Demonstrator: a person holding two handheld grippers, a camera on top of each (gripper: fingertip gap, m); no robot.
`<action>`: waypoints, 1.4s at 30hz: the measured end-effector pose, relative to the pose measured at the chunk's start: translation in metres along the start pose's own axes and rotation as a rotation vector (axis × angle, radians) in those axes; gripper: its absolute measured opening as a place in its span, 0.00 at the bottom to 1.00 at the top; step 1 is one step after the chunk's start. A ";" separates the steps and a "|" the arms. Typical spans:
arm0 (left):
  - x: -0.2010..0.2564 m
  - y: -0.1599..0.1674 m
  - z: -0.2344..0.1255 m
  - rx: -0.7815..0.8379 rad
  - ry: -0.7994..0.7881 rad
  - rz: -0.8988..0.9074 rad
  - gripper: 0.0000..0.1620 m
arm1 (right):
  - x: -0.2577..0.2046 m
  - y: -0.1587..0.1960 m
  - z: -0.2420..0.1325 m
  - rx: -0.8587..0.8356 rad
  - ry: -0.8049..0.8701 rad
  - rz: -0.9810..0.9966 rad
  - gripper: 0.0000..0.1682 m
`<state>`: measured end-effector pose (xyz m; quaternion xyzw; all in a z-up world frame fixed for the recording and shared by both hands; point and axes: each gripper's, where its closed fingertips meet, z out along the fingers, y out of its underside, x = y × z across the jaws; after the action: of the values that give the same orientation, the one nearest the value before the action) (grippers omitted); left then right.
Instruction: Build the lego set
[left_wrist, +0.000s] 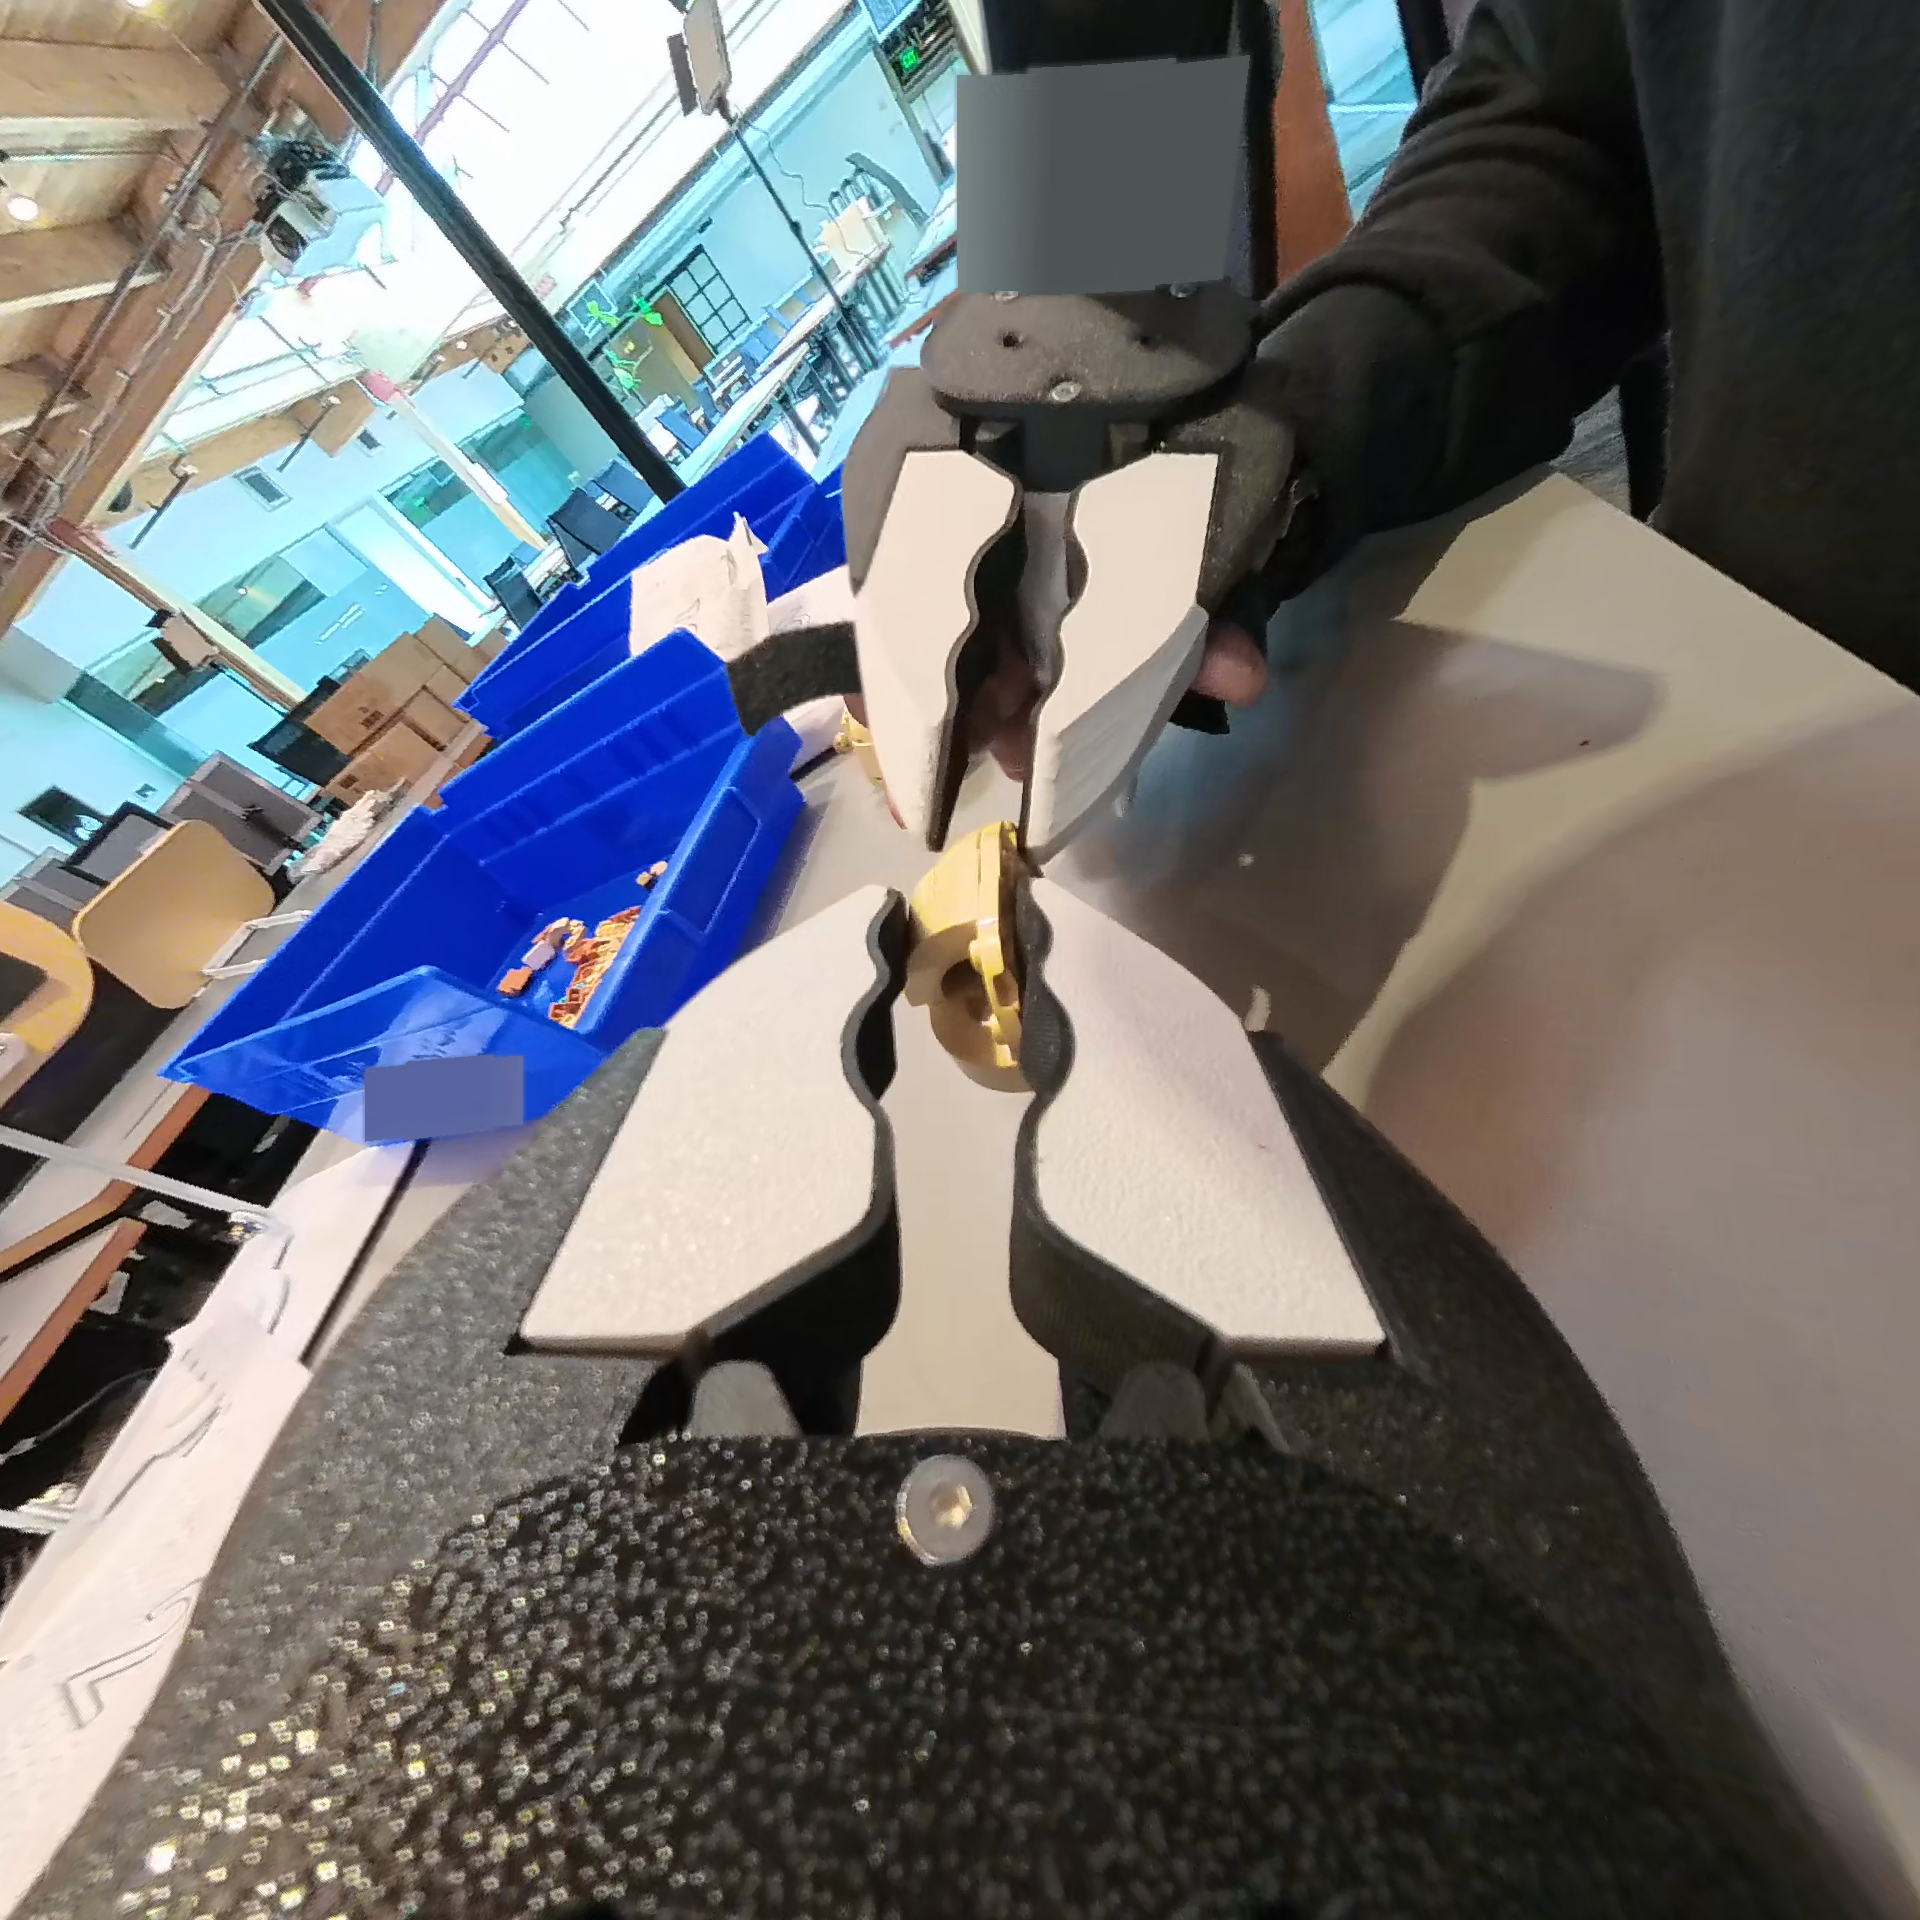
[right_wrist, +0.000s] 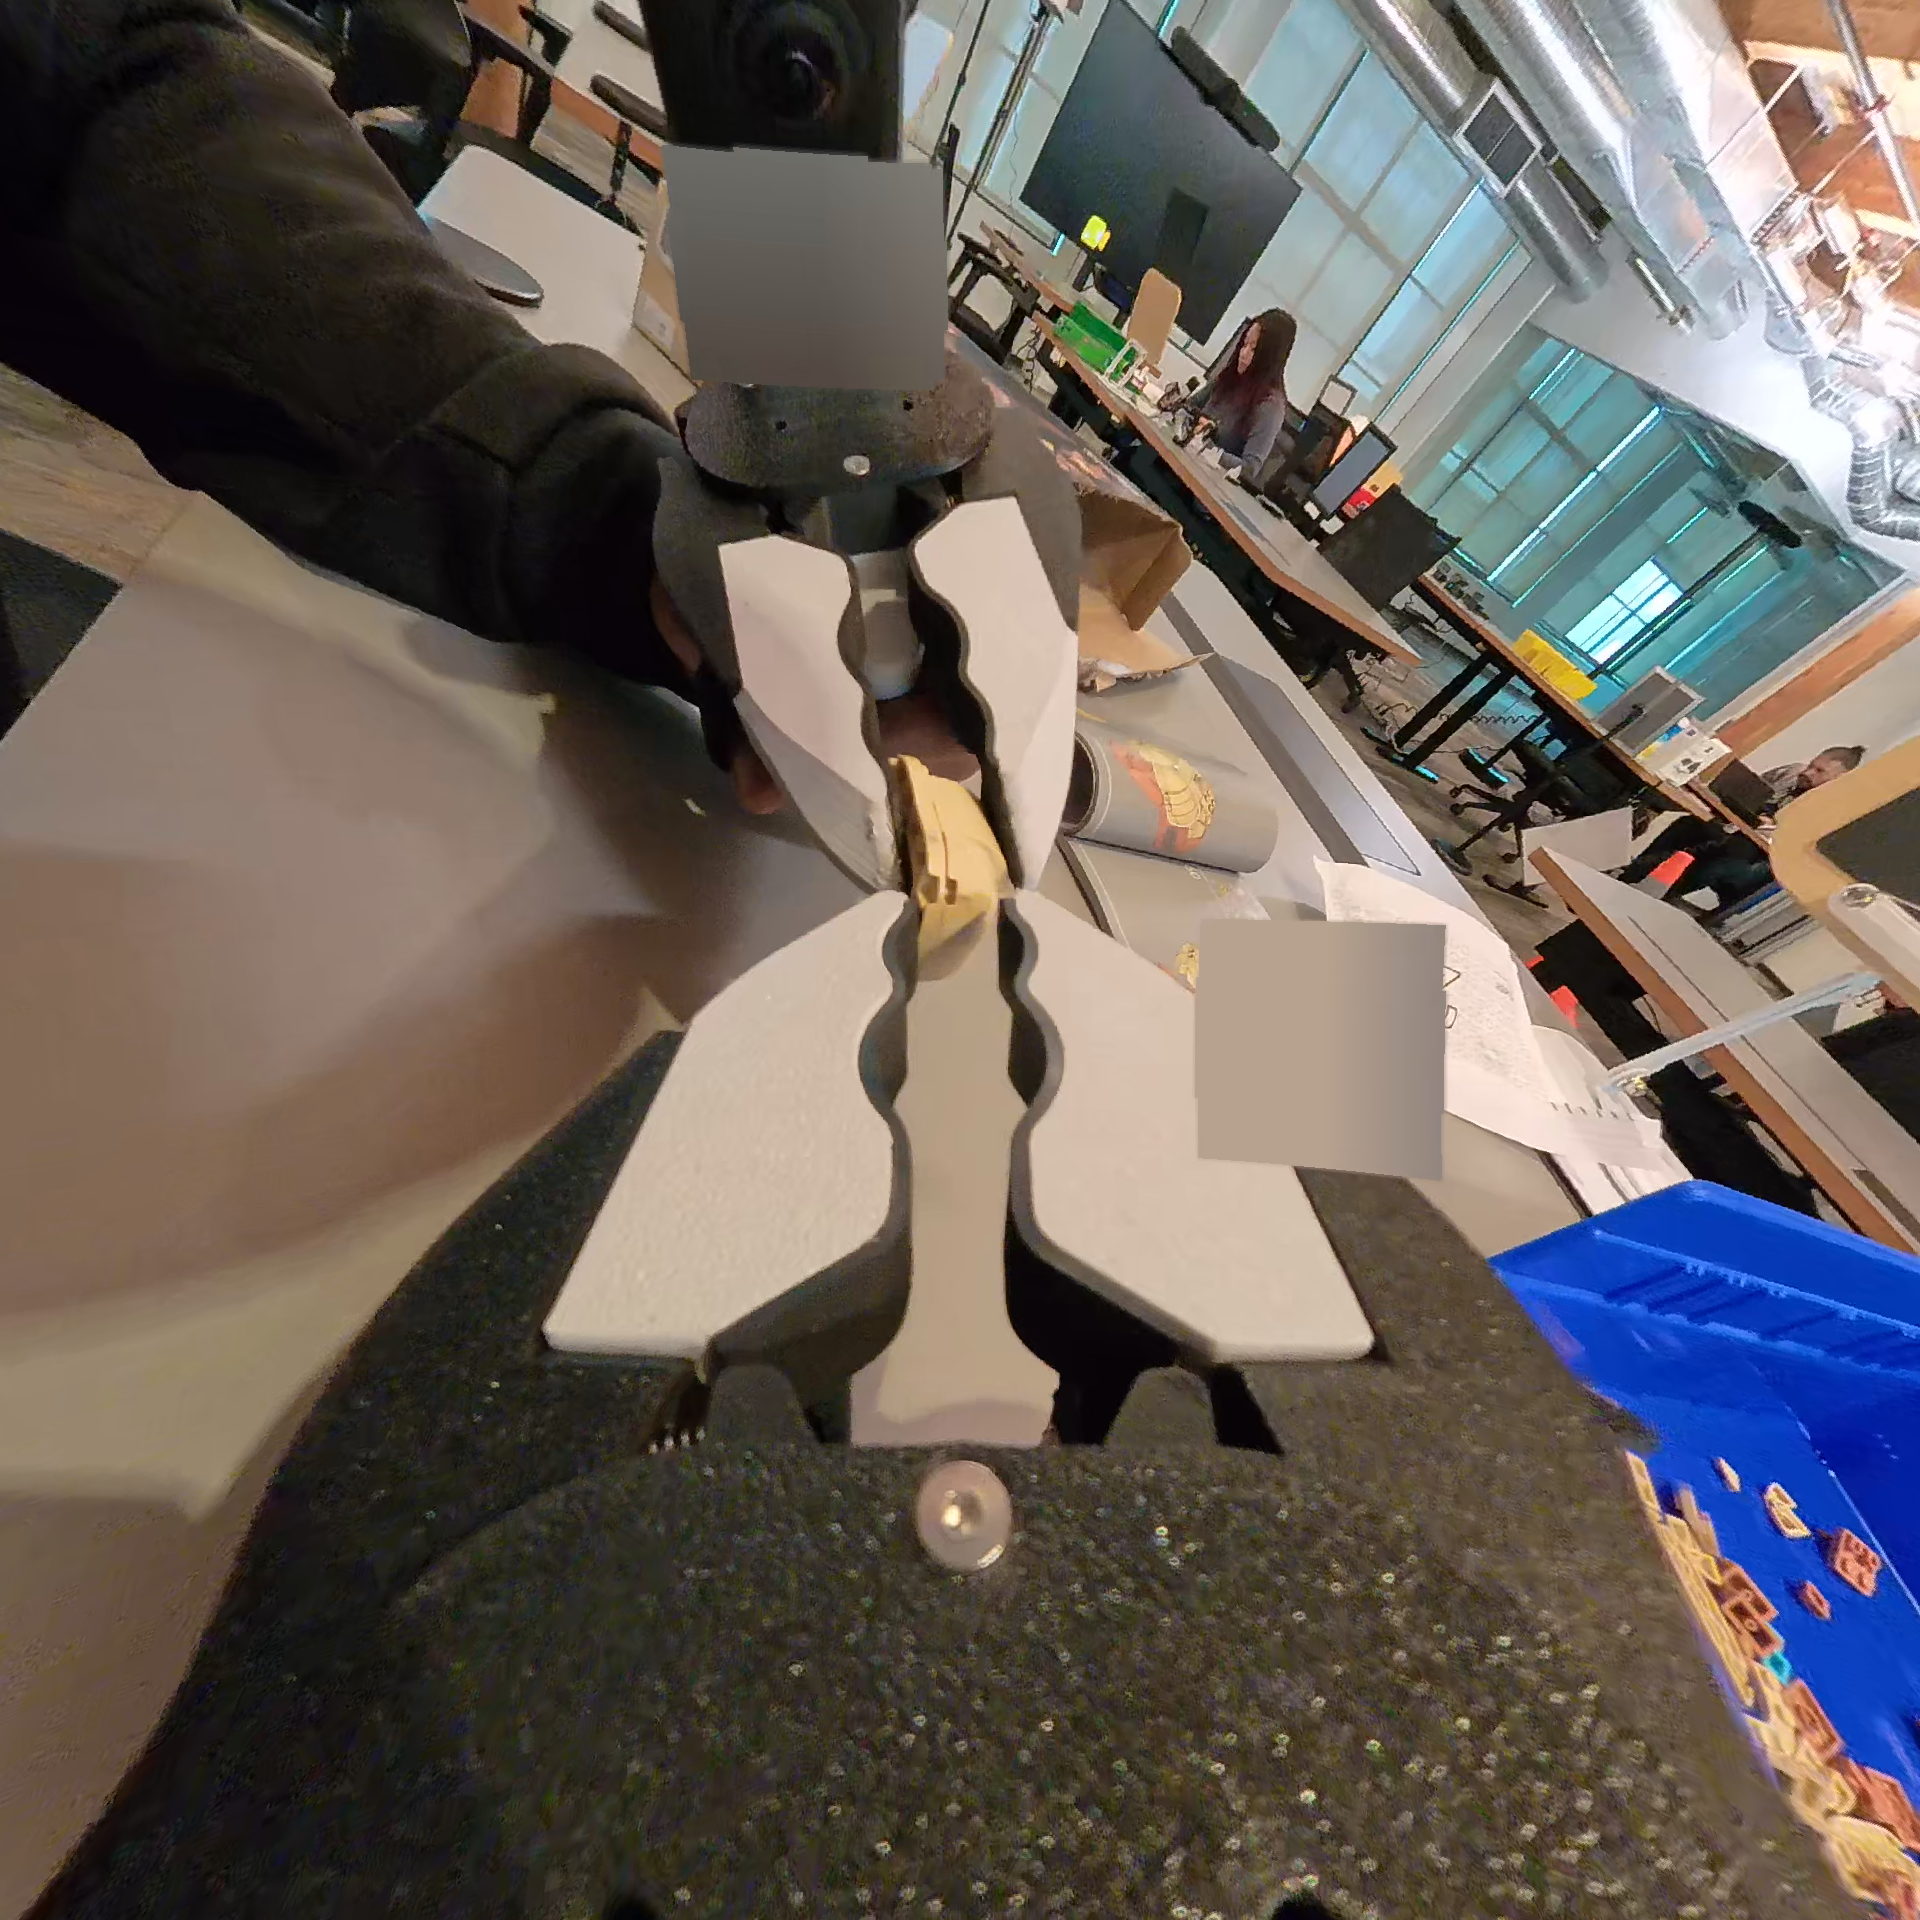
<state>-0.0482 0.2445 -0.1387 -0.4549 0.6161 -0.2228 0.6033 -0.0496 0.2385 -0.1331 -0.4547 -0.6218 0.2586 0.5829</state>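
A gold Lego assembly (left_wrist: 966, 961) hangs above the white table (left_wrist: 1558, 987), held between both grippers. My left gripper (left_wrist: 961, 920) is shut on its round lower part. My right gripper (left_wrist: 987, 836) comes from the opposite side, tip to tip with the left one, its fingertips closed on the assembly's upper edge. In the right wrist view the gold assembly (right_wrist: 951, 847) sits between my right gripper (right_wrist: 951, 920) near the camera and my left gripper (right_wrist: 951, 873) beyond. Gloved hands in dark sleeves hold both tools.
Blue bins (left_wrist: 499, 935) stand along the table's left, one holding small orange and brown bricks (left_wrist: 582, 966); a bin (right_wrist: 1766, 1351) with bricks (right_wrist: 1787, 1662) also shows at lower right. An open instruction booklet (right_wrist: 1174, 805), paper sheets (right_wrist: 1496, 1039) and cardboard (right_wrist: 1132, 561) lie beyond. My left and right fingertips are right by each other.
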 end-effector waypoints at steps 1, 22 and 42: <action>0.000 0.000 0.000 0.000 -0.003 0.006 0.12 | 0.000 0.000 0.000 0.002 -0.002 0.005 0.08; 0.004 0.005 0.005 -0.095 -0.029 0.128 0.11 | -0.006 0.002 0.004 -0.021 -0.019 0.044 0.08; 0.007 0.004 0.005 -0.094 -0.020 0.123 0.10 | -0.007 0.001 0.003 -0.038 -0.009 -0.008 0.06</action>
<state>-0.0435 0.2420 -0.1467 -0.4463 0.6467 -0.1514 0.5998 -0.0527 0.2332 -0.1384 -0.4619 -0.6313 0.2463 0.5722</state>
